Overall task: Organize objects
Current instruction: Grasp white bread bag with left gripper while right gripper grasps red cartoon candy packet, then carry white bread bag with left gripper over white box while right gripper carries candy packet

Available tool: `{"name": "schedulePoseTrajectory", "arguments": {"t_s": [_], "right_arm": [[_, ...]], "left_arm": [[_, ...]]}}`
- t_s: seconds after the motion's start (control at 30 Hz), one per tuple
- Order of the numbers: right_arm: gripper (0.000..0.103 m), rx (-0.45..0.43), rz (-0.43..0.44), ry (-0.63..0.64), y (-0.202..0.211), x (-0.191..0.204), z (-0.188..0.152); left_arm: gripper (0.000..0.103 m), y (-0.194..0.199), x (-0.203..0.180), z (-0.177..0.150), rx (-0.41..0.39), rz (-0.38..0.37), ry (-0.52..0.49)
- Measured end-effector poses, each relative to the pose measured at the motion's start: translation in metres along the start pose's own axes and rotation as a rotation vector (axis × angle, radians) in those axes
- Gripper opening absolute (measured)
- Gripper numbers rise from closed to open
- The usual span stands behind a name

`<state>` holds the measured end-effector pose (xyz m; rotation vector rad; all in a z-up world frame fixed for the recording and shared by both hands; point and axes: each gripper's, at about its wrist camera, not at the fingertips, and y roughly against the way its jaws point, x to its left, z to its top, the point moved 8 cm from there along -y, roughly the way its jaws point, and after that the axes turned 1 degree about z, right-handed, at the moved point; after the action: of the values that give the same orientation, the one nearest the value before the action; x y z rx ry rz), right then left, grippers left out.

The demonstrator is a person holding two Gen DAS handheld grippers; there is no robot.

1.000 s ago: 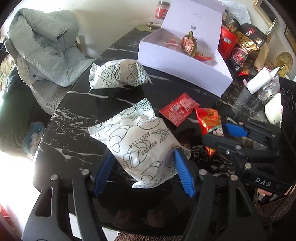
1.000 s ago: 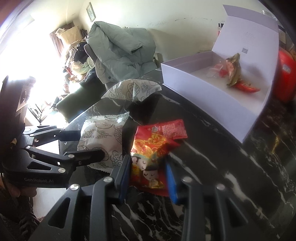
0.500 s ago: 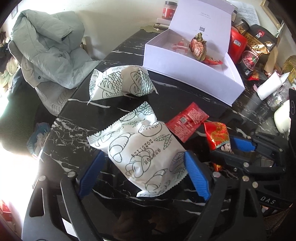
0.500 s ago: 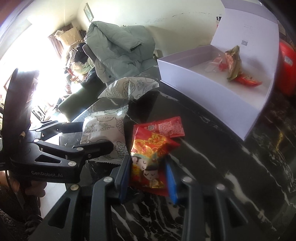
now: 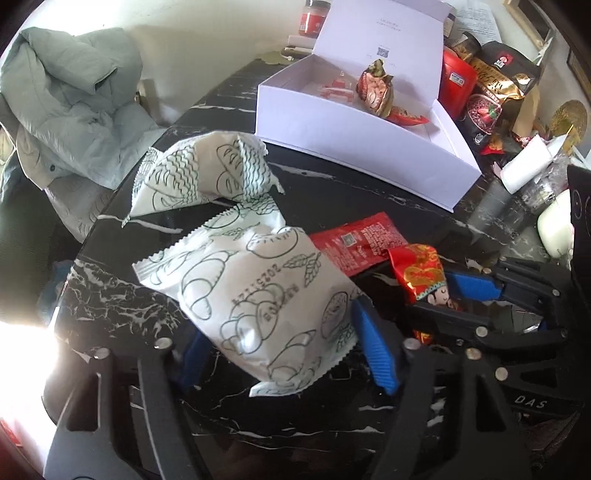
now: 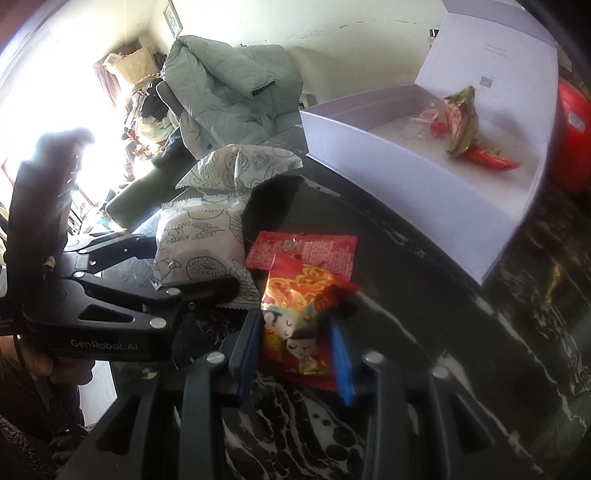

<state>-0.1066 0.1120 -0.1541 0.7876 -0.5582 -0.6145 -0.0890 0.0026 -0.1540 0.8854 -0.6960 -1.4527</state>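
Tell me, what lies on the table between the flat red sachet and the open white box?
Nothing: only bare black marble table separates the flat red sachet from the white box, clearest in the right wrist view.

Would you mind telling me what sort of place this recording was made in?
Most likely a lived-in home: a black marble table cluttered with snack packets, a padded jacket draped over a chair, and a framed picture on the wall.

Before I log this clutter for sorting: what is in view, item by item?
White bread packets: two, white with line drawings; nearer one between left jaws, other behind.
Flat sachet: one, red, on table.
Cartoon snack packet: one, red-gold, in right jaws.
Box: one, white, open, wrapped snacks inside.
Jacket: one, grey-green, beyond table.
Table: one, black marble.
Left hand-held gripper: closing on nearer packet.
Right hand-held gripper: shut on cartoon packet.
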Motion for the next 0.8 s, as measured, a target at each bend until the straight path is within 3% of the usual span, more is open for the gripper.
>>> {"name": "schedulePoseTrajectory", "arguments": {"t_s": [0.27,0.47,0.8], "right_arm": [[0.035,-0.001,0.016,0.0,-0.001,0.002,0.003],[0.035,-0.027,0.041,0.005,0.008,0.008,0.004],[0.035,-0.067,0.057,0.026,0.029,0.022,0.005]], "left_arm": [[0.053,0.005,0.001,0.001,-0.013,-0.05,0.003],[0.05,0.019,0.002,-0.008,-0.001,-0.091,0.034],[0.049,0.051,-0.003,-0.01,-0.058,-0.077,0.018]]}}
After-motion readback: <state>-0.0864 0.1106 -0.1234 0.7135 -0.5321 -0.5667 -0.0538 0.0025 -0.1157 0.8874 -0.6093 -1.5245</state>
